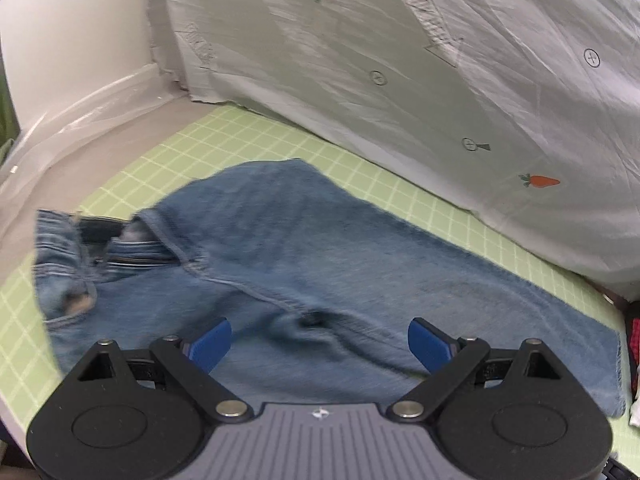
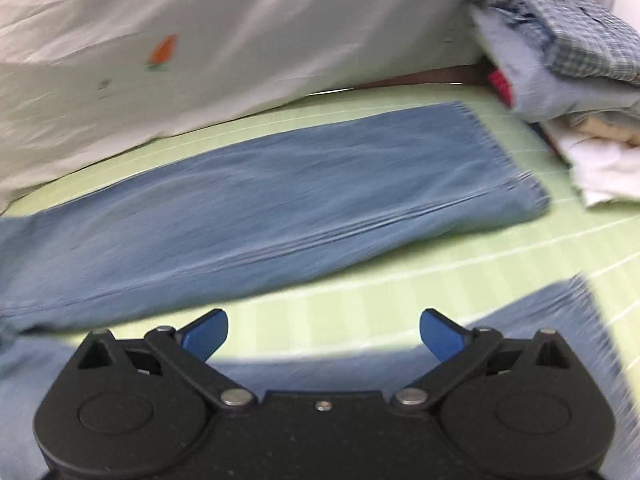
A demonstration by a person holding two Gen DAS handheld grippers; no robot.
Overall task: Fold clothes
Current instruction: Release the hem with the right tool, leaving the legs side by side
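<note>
**Desk:** What lies on the table?

**Photographer:** A pair of faded blue denim jeans (image 1: 320, 264), soft and creased, spread flat on a pale green mat ruled with a white grid (image 1: 224, 136). In the left wrist view the waistband, with stitched seams and pocket openings, sits at centre left; the legs run to the lower right. In the right wrist view one long leg (image 2: 280, 208) crosses the middle of the frame, its frayed hem at right; a second denim piece (image 2: 560, 320) fills the lower right corner.

**Desk:** And the tools?

**Photographer:** The left gripper (image 1: 320, 344), black arms with blue pads, stands spread wide above the denim, nothing between its pads. The right gripper (image 2: 324, 334) is equally wide, over bare mat, holding nothing.

**Desk:** Background?

**Photographer:** A wrinkled white sheet printed with orange carrots (image 1: 440, 60) hangs behind. At upper right of the right wrist view, a heap of folded clothes topped by blue checked fabric (image 2: 580, 40).
</note>
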